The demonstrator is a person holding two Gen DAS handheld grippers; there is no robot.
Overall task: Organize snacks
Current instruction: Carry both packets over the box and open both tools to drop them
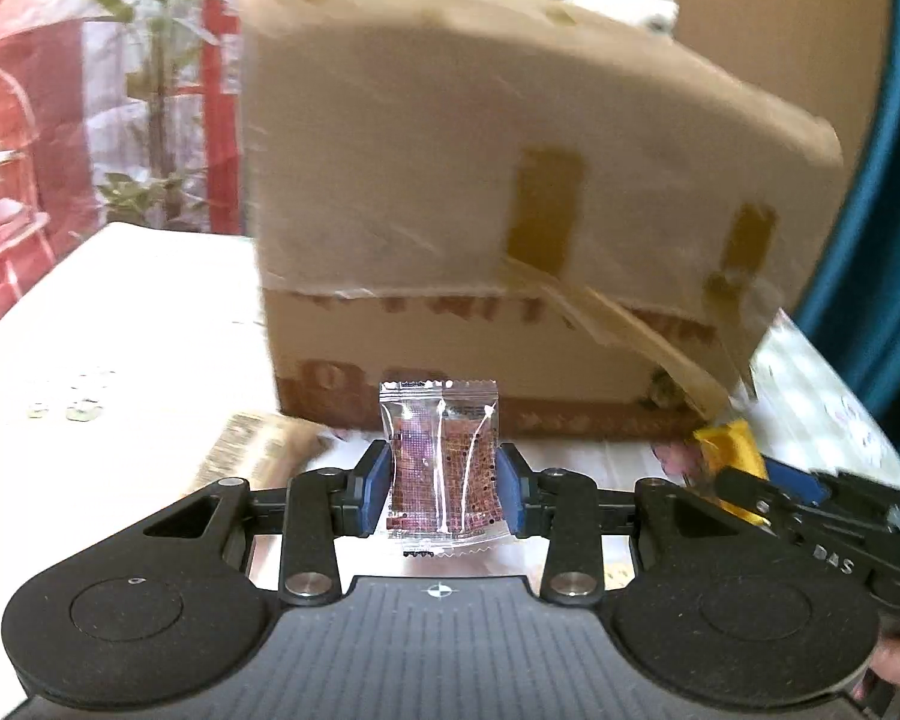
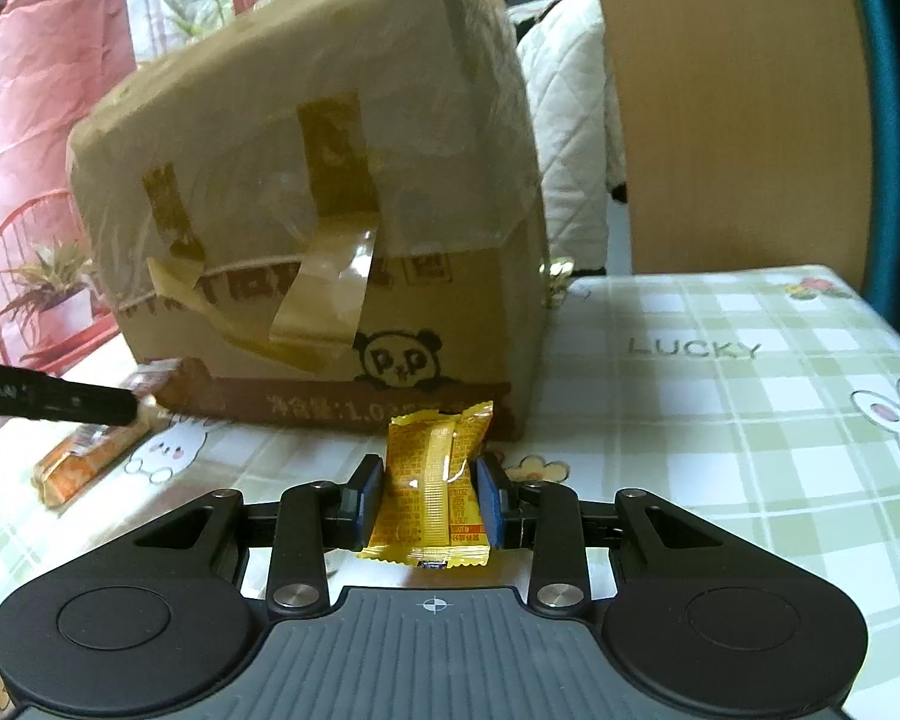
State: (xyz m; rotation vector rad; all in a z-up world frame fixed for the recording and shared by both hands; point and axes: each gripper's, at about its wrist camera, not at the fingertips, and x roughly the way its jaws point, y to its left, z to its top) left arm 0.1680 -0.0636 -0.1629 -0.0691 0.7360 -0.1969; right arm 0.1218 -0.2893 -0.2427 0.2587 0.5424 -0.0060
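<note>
Left gripper: jaws clamped on a clear packet with a reddish snack inside, held upright above the tablecloth.
Right gripper: jaws clamped on a yellow packet, also upright.
Cardboard box: taped, just beyond both packets, on the far side.
Orange packet: lies flat on the tablecloth at near left of the box.

Black claw, blue pads, silver screws.
</note>
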